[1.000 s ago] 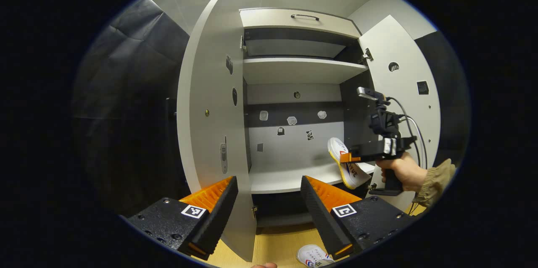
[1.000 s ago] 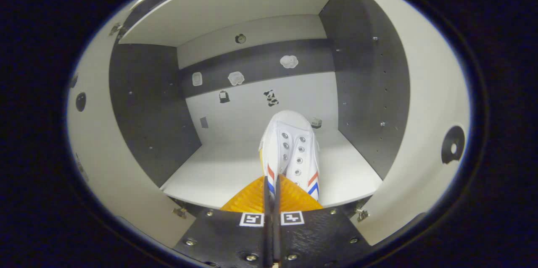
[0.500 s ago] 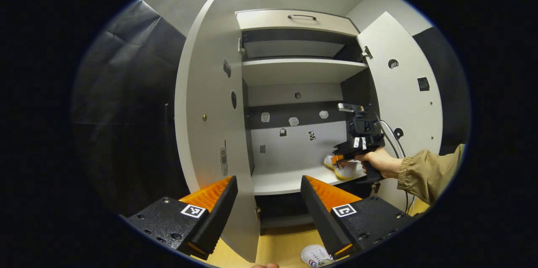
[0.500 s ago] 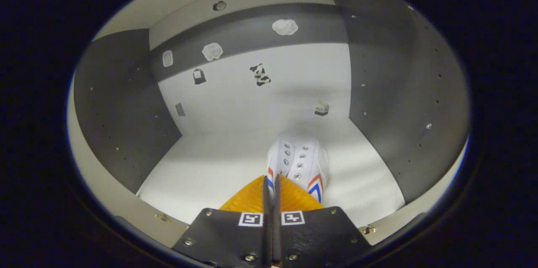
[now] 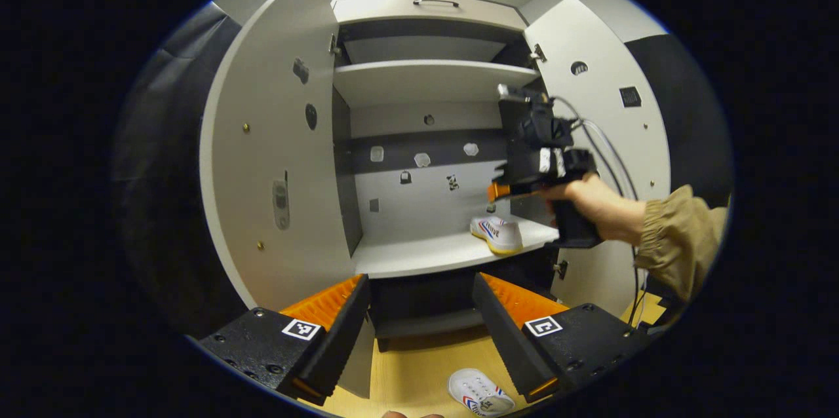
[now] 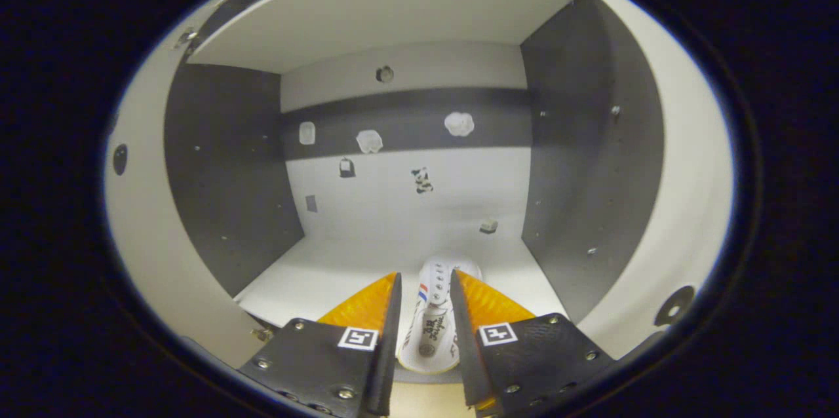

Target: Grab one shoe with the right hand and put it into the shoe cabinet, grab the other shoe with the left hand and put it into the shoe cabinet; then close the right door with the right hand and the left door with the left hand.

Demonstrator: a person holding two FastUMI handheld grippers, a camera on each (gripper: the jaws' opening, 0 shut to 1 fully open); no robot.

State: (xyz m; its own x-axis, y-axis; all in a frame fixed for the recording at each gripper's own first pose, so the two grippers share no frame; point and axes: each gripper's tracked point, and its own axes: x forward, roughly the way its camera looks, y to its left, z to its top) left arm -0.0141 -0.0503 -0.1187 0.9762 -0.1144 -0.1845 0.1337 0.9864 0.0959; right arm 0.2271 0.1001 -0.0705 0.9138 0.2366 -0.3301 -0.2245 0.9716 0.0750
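On the wooden floor [image 5: 413,372] just below the spread left gripper [image 5: 419,313] lies the second shoe [image 5: 480,392]. Farther off, between both open doors [image 5: 262,169], the first shoe [image 6: 434,313] rests on the cabinet shelf [image 5: 419,254], beneath the right gripper [image 6: 423,313], whose fingers stand parted, holding nothing.

You have one shoe [image 5: 498,234] on the shoe cabinet [image 5: 426,5]'s lower shelf [image 5: 419,254], toward that shelf's right end and near its front edge. Your right gripper [image 5: 498,190] hangs above it, apart from it, just in front of the cabinet's right side wall. In the right gripper view the same shoe [image 6: 436,326] lies below the right gripper [image 6: 423,287]. The other shoe [image 5: 480,394] lies on the floor [image 5: 413,365] before the cabinet, under your left gripper [image 5: 419,293]. The left door [image 5: 262,162] and right door [image 5: 603,110] flank the shelves.
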